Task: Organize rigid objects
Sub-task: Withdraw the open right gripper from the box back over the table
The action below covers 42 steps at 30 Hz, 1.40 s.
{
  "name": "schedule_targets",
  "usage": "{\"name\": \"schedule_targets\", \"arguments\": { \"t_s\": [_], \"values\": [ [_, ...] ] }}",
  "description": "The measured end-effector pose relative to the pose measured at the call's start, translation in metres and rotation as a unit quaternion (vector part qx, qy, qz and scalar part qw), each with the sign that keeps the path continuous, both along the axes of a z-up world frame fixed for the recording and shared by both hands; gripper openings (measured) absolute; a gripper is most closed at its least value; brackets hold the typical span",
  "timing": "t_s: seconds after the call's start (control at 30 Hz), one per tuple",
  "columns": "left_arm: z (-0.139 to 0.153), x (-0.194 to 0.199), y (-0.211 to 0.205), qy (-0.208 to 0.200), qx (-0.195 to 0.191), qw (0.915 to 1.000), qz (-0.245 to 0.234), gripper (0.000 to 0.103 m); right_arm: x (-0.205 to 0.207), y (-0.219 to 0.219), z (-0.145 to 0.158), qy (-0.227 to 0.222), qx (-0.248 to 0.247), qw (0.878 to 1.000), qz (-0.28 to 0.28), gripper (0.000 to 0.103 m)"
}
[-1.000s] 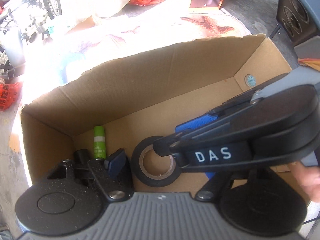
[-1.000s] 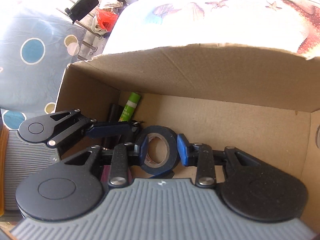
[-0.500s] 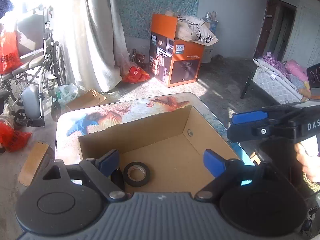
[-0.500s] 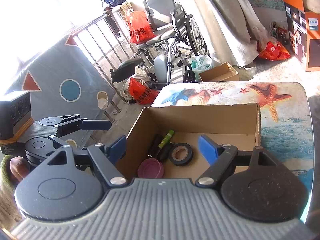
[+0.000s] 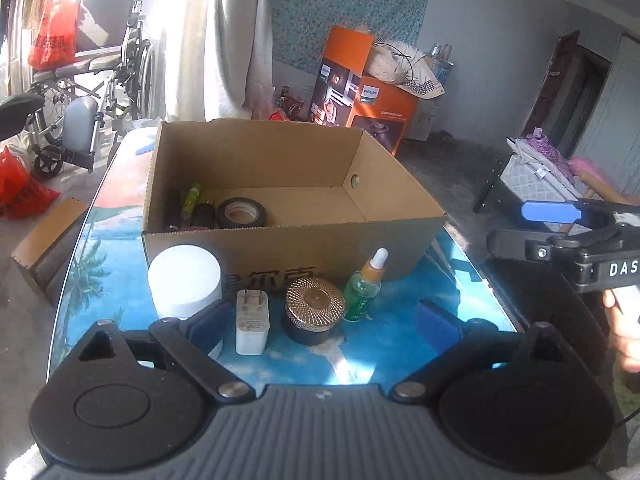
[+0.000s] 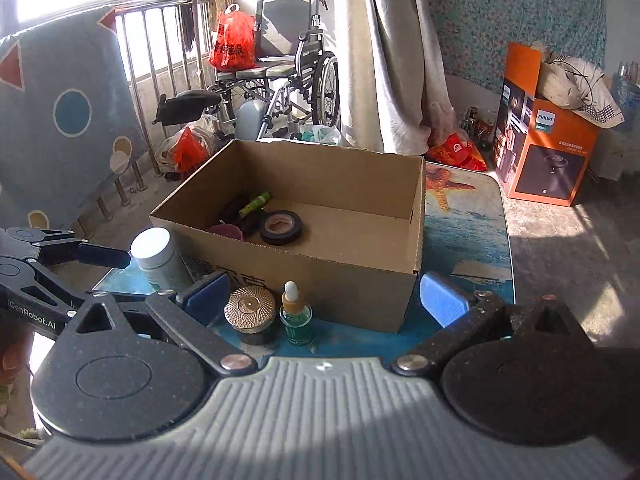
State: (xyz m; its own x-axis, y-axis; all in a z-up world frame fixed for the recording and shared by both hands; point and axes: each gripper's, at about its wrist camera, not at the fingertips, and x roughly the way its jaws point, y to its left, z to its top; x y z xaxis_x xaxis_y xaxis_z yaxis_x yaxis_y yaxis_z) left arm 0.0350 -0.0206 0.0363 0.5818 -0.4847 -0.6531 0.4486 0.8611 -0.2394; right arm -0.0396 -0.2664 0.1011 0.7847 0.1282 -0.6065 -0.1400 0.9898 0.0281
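An open cardboard box (image 5: 280, 248) (image 6: 320, 280) stands on the table. Inside lie a black tape roll (image 5: 241, 213) (image 6: 280, 226), a green tube (image 5: 189, 200) (image 6: 255, 204) and dark items. In front of the box stand a white jar (image 5: 185, 280) (image 6: 154, 254), a white plug adapter (image 5: 251, 322), a gold-lidded black jar (image 5: 314, 310) (image 6: 250, 314) and a green dropper bottle (image 5: 366, 288) (image 6: 295, 316). My left gripper (image 5: 324, 326) is open and empty, near the plug and gold jar. My right gripper (image 6: 324, 294) is open and empty, before the dropper bottle.
The table (image 6: 464, 216) has a blue sea-print top. An orange Philips box (image 6: 548, 152), a wheelchair (image 6: 280, 80), red bags and a curtain stand on the floor beyond. A laundry basket (image 5: 536, 180) is at the right.
The right gripper let go of the tape roll in the box. Both grippers pulled up and back out of the box to the table's near side, jaws open.
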Motion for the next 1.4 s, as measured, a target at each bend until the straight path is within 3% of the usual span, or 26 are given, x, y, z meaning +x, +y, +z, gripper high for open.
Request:
{"name": "schedule_targets", "arguments": {
  "t_s": [0.13, 0.27, 0.33, 0.5, 0.6, 0.87, 1.4],
  "values": [
    [-0.011, -0.013, 0.006, -0.006, -0.006, 0.9999, 0.012, 0.103, 0.001, 0.019, -0.022, -0.004, -0.053, 0.999, -0.007, 0.102],
    [-0.011, -0.017, 0.005, -0.004, -0.007, 1.0, -0.001, 0.103, 0.006, 0.03, -0.031, -0.011, -0.102, 0.993, -0.05, 0.102],
    [-0.009, -0.019, 0.003, -0.002, -0.014, 0.9999, -0.006, 0.103, 0.008, 0.027, -0.032, -0.018, -0.086, 0.995, -0.051, 0.102],
    [-0.009, -0.022, -0.003, 0.007, -0.033, 0.9994, -0.007, 0.103, 0.007, 0.005, -0.037, -0.035, 0.019, 0.998, -0.045, 0.102],
    [-0.011, -0.021, -0.005, 0.015, -0.049, 0.9987, 0.004, 0.103, 0.001, -0.005, -0.044, -0.056, 0.053, 0.996, -0.043, 0.102],
    [-0.012, -0.02, -0.029, -0.015, -0.039, 0.9982, 0.043, 0.103, -0.023, -0.031, -0.048, -0.116, 0.085, 0.989, -0.026, 0.102],
    [-0.007, -0.026, -0.066, -0.053, -0.013, 0.9969, 0.056, 0.103, -0.067, -0.055, -0.019, -0.152, 0.081, 0.985, -0.013, 0.102]
  ]
}}
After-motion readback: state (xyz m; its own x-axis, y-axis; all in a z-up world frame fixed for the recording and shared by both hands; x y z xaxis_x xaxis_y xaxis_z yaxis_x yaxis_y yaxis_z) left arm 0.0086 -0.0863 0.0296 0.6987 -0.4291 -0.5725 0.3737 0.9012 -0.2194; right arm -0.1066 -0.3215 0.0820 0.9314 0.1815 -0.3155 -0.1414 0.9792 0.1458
